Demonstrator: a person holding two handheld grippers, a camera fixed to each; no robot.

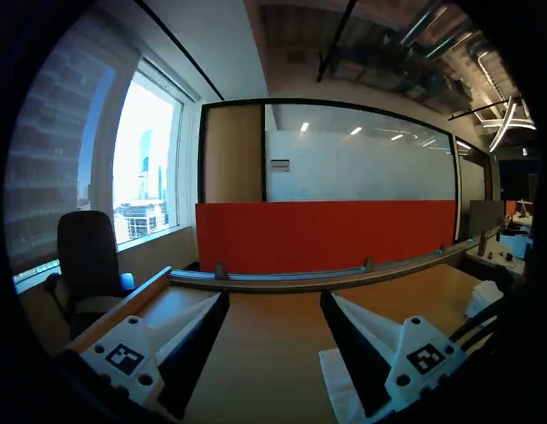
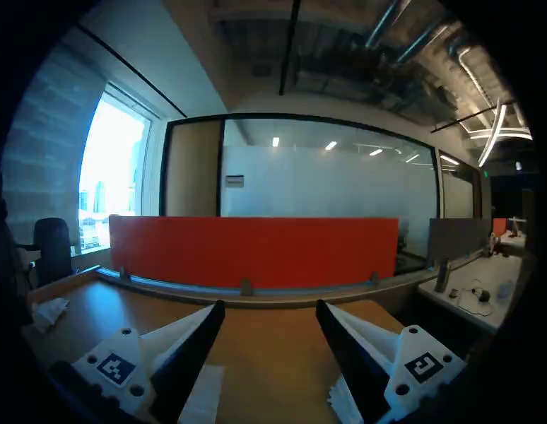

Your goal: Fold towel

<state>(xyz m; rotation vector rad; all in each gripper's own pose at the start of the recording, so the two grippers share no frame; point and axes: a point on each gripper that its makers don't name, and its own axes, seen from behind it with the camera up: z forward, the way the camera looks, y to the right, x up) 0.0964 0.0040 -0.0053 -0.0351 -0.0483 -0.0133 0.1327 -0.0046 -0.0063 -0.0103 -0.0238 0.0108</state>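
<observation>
Left tool (image 1: 273, 297): held level over desk (image 1: 273, 353), fingers wide apart, empty. Right tool (image 2: 268, 305): level, wide apart, empty. White towel (image 1: 336, 381): flat on desk, below the fingers.

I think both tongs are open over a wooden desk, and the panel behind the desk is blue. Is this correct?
Not quite: the panel is red, not blue, as the left gripper view shows. The rest holds: the left tongs and right tongs are open over the wooden desk.
</observation>
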